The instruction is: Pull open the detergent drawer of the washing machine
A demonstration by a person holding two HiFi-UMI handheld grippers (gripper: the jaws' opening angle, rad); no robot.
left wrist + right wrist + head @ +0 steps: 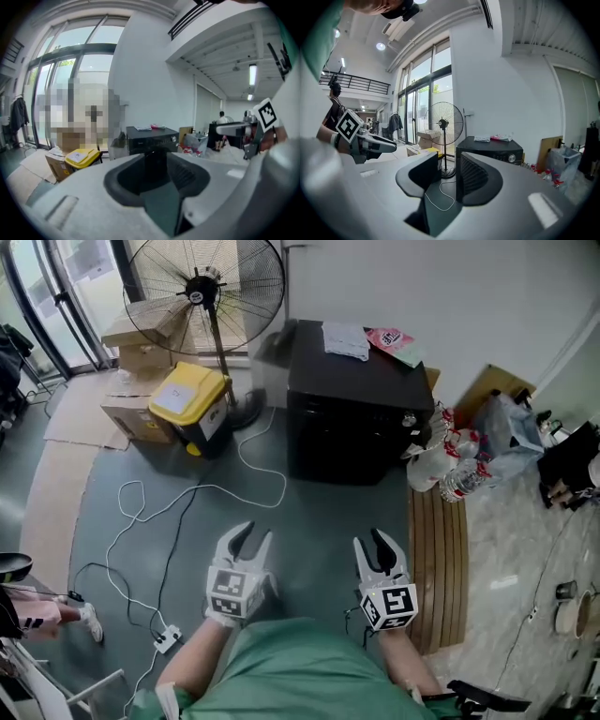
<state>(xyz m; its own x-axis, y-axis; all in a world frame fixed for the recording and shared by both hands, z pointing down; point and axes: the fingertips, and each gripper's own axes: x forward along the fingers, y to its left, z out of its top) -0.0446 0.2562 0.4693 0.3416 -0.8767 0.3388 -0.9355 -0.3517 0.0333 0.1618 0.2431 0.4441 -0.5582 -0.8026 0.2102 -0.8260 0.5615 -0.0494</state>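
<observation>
The black washing machine point(352, 409) stands against the white wall ahead, with papers point(345, 338) and a pink packet point(392, 339) on its top. Its front panel with a knob shows in the left gripper view point(152, 139) and in the right gripper view point(490, 150); I cannot make out the drawer itself. My left gripper point(253, 540) point(157, 171) and right gripper point(378, 545) point(449, 176) are both held over the grey floor, well short of the machine. Each is open with nothing between its fingers.
A pedestal fan point(204, 296), a yellow-lidded bin point(192, 404) and cardboard boxes point(131, 343) stand left of the machine. A white cable point(187, 498) loops over the floor to a power strip point(167, 640). A slatted wooden board point(439, 559) and water bottles point(450, 465) lie at the right.
</observation>
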